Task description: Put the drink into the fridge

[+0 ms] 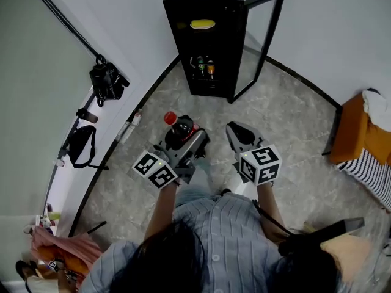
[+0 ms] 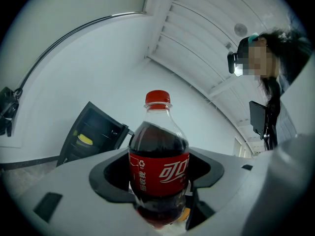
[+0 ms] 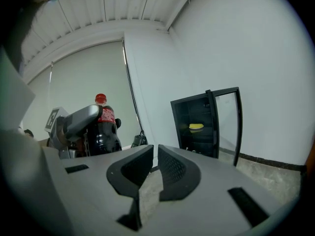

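A cola bottle [image 1: 177,127] with a red cap and red label stands upright between the jaws of my left gripper [image 1: 186,138], which is shut on its lower body. In the left gripper view the bottle [image 2: 158,166] fills the gap between the two grey jaws. My right gripper [image 1: 235,131] hangs beside it to the right, and in the right gripper view its jaws [image 3: 155,163] are shut with nothing between them. Ahead on the floor stands the black fridge [image 1: 208,35] with its glass door [image 1: 259,41] swung open to the right.
Inside the fridge a yellow thing [image 1: 202,24] lies on the top shelf and small bottles [image 1: 204,66] stand lower down. A camera on a stand [image 1: 107,81] and a black bag [image 1: 79,142] are at the left wall. An orange seat [image 1: 354,130] stands at the right.
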The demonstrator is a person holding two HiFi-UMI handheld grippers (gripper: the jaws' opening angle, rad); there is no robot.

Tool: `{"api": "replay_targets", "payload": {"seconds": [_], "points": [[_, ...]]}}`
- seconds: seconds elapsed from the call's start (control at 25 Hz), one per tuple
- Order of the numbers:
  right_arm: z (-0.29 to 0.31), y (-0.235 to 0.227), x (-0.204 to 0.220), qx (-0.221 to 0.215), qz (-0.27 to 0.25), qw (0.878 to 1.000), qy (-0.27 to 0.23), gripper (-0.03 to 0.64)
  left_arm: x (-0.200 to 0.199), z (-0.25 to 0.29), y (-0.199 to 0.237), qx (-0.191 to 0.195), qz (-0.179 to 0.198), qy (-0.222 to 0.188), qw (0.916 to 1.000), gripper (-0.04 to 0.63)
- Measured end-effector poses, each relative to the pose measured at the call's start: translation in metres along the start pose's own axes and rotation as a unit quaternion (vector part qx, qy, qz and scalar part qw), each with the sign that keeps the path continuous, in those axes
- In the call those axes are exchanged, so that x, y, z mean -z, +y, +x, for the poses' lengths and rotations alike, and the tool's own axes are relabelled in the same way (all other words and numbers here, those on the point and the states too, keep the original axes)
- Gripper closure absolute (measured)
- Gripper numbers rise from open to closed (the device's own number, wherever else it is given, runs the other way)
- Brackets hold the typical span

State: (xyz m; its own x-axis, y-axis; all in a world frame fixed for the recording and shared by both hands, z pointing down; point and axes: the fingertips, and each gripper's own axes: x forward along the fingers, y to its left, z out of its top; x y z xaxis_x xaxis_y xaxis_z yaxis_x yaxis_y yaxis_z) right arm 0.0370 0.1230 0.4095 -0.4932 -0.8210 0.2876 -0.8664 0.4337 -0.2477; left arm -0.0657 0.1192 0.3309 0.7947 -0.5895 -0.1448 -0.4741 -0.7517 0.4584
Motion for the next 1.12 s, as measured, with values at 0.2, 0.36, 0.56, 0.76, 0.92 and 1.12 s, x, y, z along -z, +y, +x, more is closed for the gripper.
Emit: {"api": "replay_targets", "payload": {"seconds": [0.2, 0.36, 0.56, 0.76, 0.92, 1.12], "points": [[0.050, -0.028, -0.023, 0.011, 0.017, 1.000, 0.003, 0.578, -0.021, 0.036, 0.048, 0.007, -0.002, 0.013, 0.9999, 0.279], [0.101, -0.031, -0.035, 0.007, 0.020, 1.000, 0.003, 0.578, -0.039, 0.052, 0.090, 0.010, -0.005, 0.015, 0.9998, 0.279], [0.158, -0.022, -0.047, -0.014, 0.023, 1.000, 0.013, 0.578, -0.058, 0.065, 0.143, 0.007, -0.009, 0.021, 0.9997, 0.279], [0.202, -0.028, -0.056, -0.009, 0.021, 0.999, 0.032, 0.578, -0.076, 0.079, 0.190, 0.007, -0.020, 0.016, 0.9996, 0.279], [0.232, -0.038, -0.067, 0.001, 0.022, 0.999, 0.037, 0.578, -0.089, 0.094, 0.224, 0.012, -0.026, 0.012, 0.9995, 0.279], [0.257, -0.049, -0.076, 0.028, 0.025, 0.999, 0.038, 0.578, -0.101, 0.105, 0.256, 0.021, -0.031, 0.011, 0.9992, 0.279]]}}
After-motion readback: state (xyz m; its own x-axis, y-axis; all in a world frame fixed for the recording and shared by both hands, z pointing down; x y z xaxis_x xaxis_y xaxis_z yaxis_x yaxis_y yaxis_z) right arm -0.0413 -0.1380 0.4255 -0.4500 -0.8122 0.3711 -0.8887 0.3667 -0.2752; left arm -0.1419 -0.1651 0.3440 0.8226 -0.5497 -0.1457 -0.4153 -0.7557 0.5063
